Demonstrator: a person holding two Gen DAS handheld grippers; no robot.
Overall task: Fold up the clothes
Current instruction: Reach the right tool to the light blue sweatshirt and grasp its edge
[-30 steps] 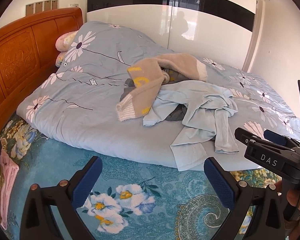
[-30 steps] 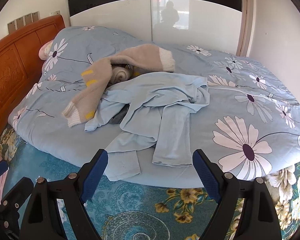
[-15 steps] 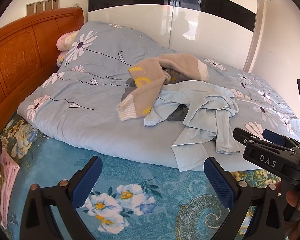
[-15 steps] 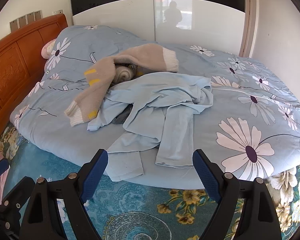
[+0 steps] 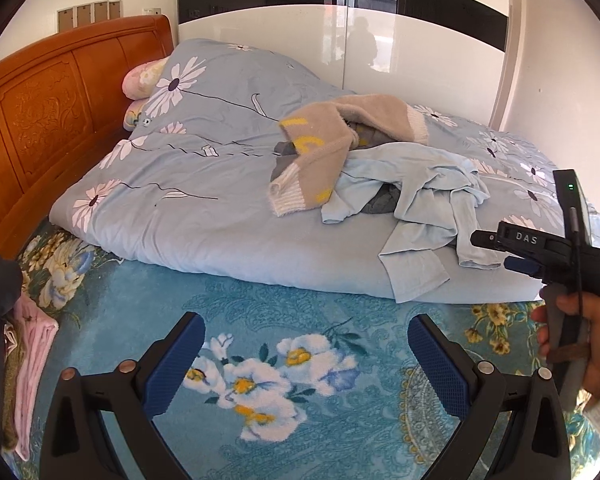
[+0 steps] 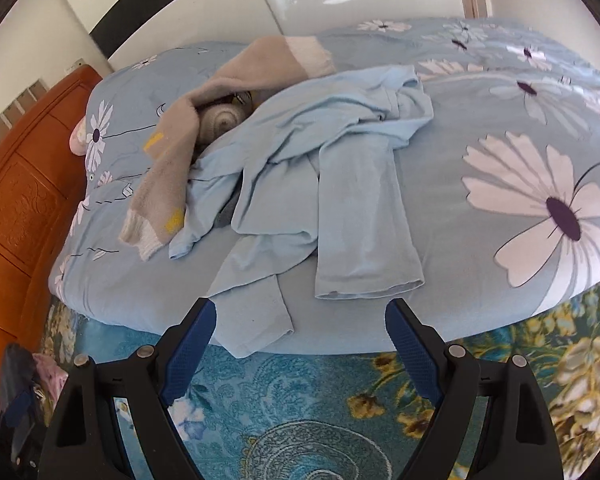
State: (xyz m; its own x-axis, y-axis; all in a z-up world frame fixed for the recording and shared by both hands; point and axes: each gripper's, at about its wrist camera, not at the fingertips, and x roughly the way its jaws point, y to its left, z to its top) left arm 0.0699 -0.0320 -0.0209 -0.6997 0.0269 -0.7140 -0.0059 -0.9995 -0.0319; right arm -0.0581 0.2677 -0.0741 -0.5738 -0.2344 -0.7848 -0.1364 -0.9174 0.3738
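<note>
The right gripper (image 6: 300,334) has dropped closer to the near edge of the bed and rolled, so the light blue shirt (image 6: 332,168) now looms larger and the room tilts in its view.

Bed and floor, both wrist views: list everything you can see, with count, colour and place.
light blue garment: one, pale blue, crumpled at the quilt's near edge, sleeves hanging toward the floor
knit sweater: one, beige with yellow marks and white cuffs, draped over the pile behind it
grey clothing: count unclear, dark grey, mostly hidden under the pile
quilt: one, blue-grey with white daisies, covering the bed
pillows: two, pink floral, by the headboard
headboard: one, orange-brown wood, left
blanket: one, teal floral, under the quilt
pink cloth: one, far left edge
wardrobe: one, glossy white and black, behind the bed
left gripper: open, empty
right gripper: open, empty
hand: one, holding the right gripper's handle
</note>
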